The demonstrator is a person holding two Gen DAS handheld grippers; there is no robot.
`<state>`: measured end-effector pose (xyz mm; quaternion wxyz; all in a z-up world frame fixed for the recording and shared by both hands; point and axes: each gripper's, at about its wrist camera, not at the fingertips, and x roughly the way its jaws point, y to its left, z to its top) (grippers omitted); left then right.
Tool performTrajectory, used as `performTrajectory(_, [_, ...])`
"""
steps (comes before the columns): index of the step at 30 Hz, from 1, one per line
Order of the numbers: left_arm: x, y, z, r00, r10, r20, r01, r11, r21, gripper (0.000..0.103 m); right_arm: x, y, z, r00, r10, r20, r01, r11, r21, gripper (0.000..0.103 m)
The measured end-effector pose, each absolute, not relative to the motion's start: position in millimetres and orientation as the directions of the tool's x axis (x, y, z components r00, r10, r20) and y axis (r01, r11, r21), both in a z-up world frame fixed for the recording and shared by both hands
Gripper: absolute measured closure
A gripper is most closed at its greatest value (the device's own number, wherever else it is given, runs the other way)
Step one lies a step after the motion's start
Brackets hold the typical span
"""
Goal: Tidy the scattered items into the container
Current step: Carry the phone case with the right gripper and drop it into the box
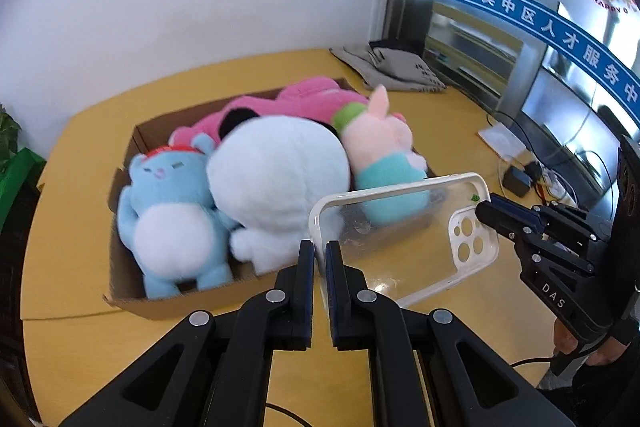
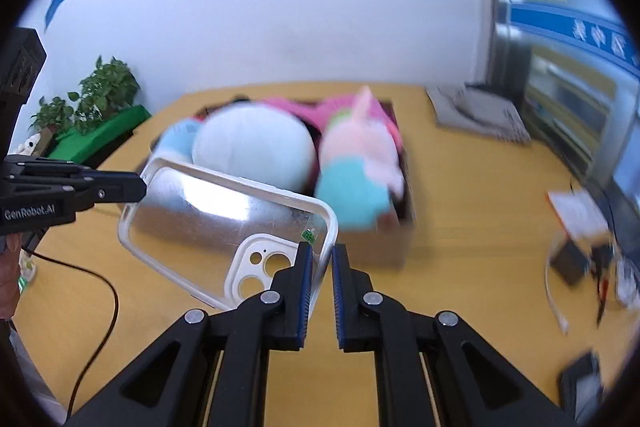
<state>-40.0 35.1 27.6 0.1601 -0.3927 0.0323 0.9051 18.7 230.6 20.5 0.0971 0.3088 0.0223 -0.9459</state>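
A clear phone case [image 1: 404, 235] with a white rim is held in the air between both grippers, just in front of the cardboard box [image 1: 124, 279]. My left gripper [image 1: 320, 255] is shut on the case's left edge. My right gripper [image 2: 321, 259] is shut on the corner by the camera cutout [image 2: 256, 269]; it also shows in the left wrist view [image 1: 486, 213]. The box holds a blue bear plush [image 1: 172, 219], a big white plush [image 1: 276, 175], a pink plush [image 1: 308, 99] and a pink rabbit plush [image 1: 384, 147].
The box stands on a yellow table [image 1: 72, 267]. Folded grey cloth [image 1: 392, 67] lies at the far right corner. Cables, a charger and a paper [image 1: 516, 163] lie at the right. A potted plant on a green box [image 2: 96, 107] stands left of the table.
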Motion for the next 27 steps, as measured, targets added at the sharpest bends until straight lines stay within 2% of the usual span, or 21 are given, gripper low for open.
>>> performTrajectory(4, [-88,9,50,-0.676,0.244,-0.695,-0.276,-0.959,-0.067,0.098,-37,209,54,-0.818,-0.207,-0.537,0.249,-0.968,-0.006,0.094])
performTrajectory(10, [-177,-12,55,-0.658,0.215,-0.722,-0.247,-0.967,-0.063,0.098,-138,192,68,-0.803,-0.219,-0.554,0.256,-0.967,0.01,0.095])
performTrajectory(15, [-262,-21,24,-0.598,0.213,-0.773,-0.209,-0.972,-0.106,0.097,-225,190,40,-0.74,-0.205,-0.64,0.223,-0.973,0.054,0.095])
performTrajectory(21, [-331,-28,-53,-0.469,0.219,-0.856,-0.139,-0.975,-0.173,0.097,-293,182,-26,-0.632,-0.142,-0.761,0.184,-0.983,0.031,0.097])
performTrajectory(27, [-330,-30,-61,-0.477,0.218,-0.852,-0.126,-0.976,-0.179,0.097,-293,173,-37,-0.643,-0.089,-0.76,0.176,-0.984,-0.033,0.094])
